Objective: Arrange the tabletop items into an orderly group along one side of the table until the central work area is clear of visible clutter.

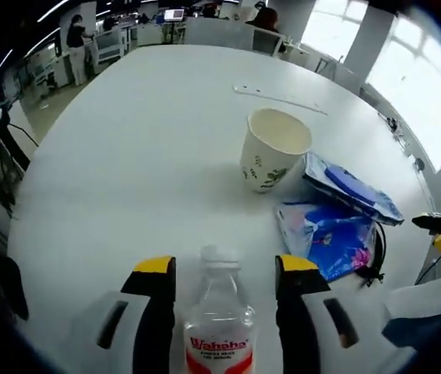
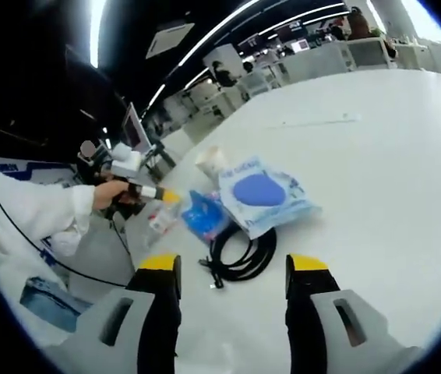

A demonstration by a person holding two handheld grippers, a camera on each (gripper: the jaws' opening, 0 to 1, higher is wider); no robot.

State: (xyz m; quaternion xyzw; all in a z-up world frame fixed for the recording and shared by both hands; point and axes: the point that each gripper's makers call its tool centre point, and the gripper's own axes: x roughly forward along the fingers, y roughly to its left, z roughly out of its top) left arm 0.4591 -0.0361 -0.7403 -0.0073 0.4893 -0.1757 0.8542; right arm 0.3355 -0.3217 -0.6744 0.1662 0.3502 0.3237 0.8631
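Gripping a clear water bottle (image 1: 219, 319) with a red label, the left gripper (image 1: 224, 269) is holding it upright between its jaws over the white surface (image 1: 142, 156). Ahead and right, a paper cup (image 1: 273, 148) is standing just beside two blue packets (image 1: 337, 226); a black cable (image 2: 240, 253) is lying coiled against them. The right gripper (image 2: 234, 269) is hovering with jaws apart, holding nothing, facing the cable. A hand (image 2: 110, 193) is showing at left in the right gripper view.
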